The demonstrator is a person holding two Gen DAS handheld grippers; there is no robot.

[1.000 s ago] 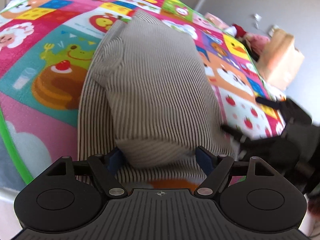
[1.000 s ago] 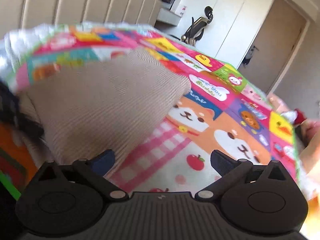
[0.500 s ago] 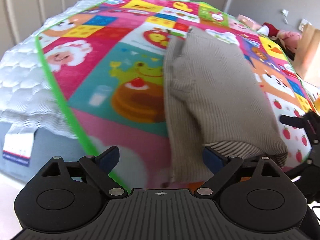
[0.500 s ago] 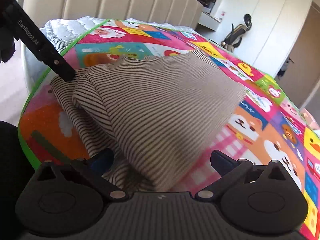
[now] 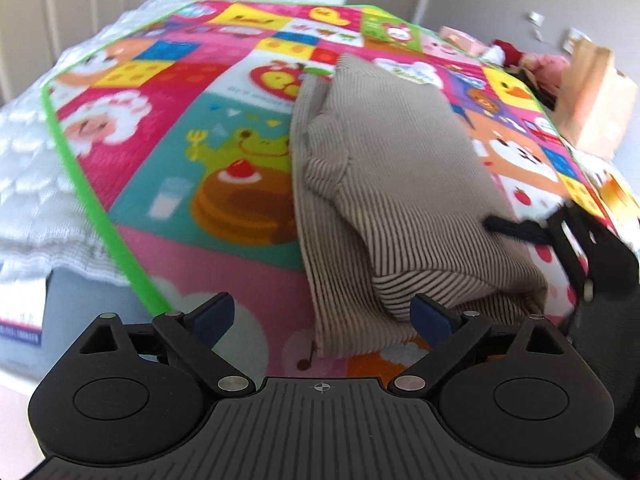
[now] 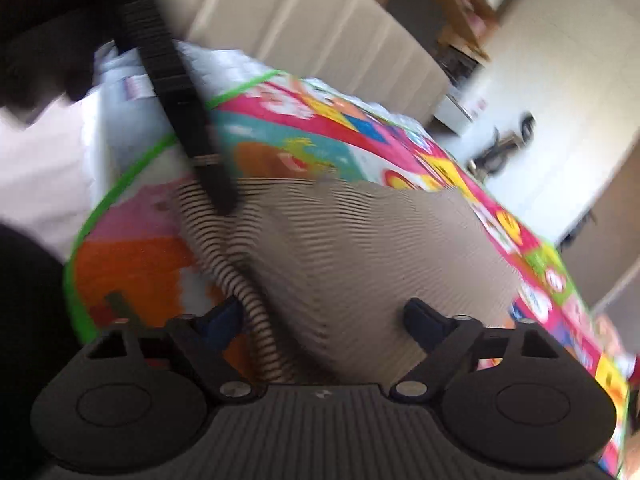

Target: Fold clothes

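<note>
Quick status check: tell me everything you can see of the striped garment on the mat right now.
The striped garment is a soft knit with fine beige and dark stripes, folded into a bulky oblong bundle of several layers with rounded fold edges. It lies on the colourful cartoon play mat, near its green-bordered edge. Both grippers are open: the left gripper frames its near end, and the right gripper straddles a rolled edge. Whether the fingers touch the cloth is unclear; the right view is blurred.

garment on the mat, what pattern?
Fine dark and cream stripes on the folded garment; clearest in the left wrist view.
</note>
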